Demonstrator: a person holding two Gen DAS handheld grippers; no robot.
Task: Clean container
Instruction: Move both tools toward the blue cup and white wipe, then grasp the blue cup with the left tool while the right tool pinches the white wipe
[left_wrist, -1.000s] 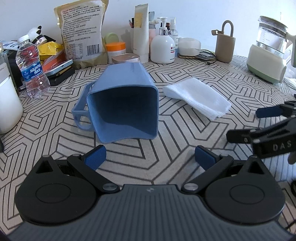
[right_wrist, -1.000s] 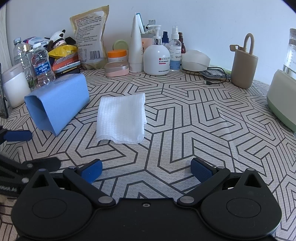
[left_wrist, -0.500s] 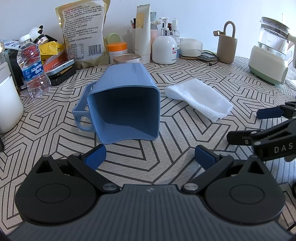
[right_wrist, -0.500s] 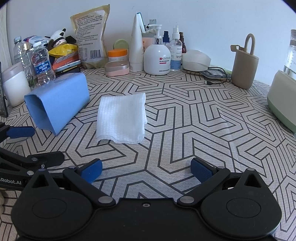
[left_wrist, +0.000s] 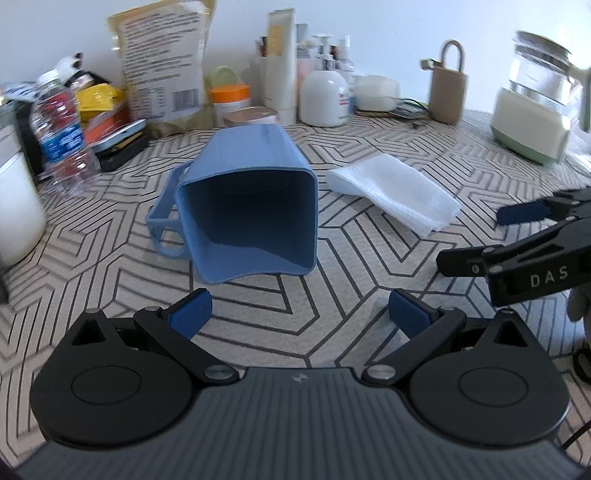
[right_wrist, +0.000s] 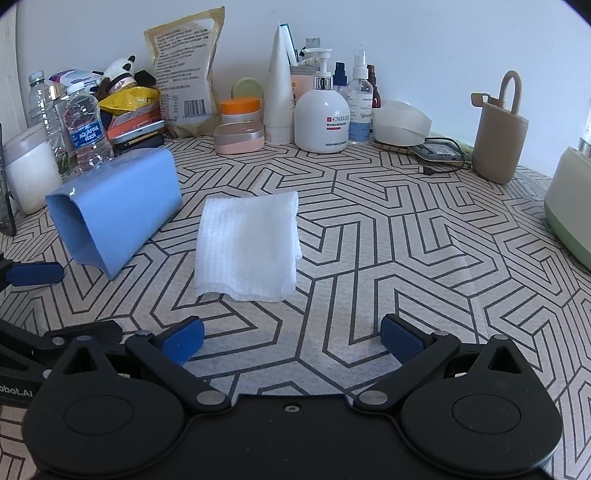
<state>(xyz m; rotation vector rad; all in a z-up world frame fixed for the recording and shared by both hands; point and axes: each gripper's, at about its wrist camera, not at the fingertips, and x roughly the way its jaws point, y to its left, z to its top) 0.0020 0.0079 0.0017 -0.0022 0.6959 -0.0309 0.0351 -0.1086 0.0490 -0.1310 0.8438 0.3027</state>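
A blue square container (left_wrist: 251, 206) with a side handle lies on its side on the patterned table, its mouth facing my left gripper (left_wrist: 301, 314), which stands open a short way in front of it. The same container (right_wrist: 114, 206) shows at the left of the right wrist view. A folded white cloth (right_wrist: 247, 243) lies flat just ahead of my open right gripper (right_wrist: 291, 338); nothing sits between its fingers. In the left wrist view the cloth (left_wrist: 395, 192) lies right of the container, and the right gripper (left_wrist: 524, 229) reaches in from the right edge.
Along the back wall stand a water bottle (left_wrist: 61, 125), a food pouch (left_wrist: 162, 70), jars, a pump bottle (right_wrist: 321, 114), sprays, a beige case (right_wrist: 498, 129) and a kettle (left_wrist: 535, 107). A white canister (right_wrist: 29, 173) stands at far left. A cable (right_wrist: 439, 162) lies near the case.
The left wrist view has shifted slightly closer to the container. The right gripper's view is nearly unchanged. Both grippers stay open.
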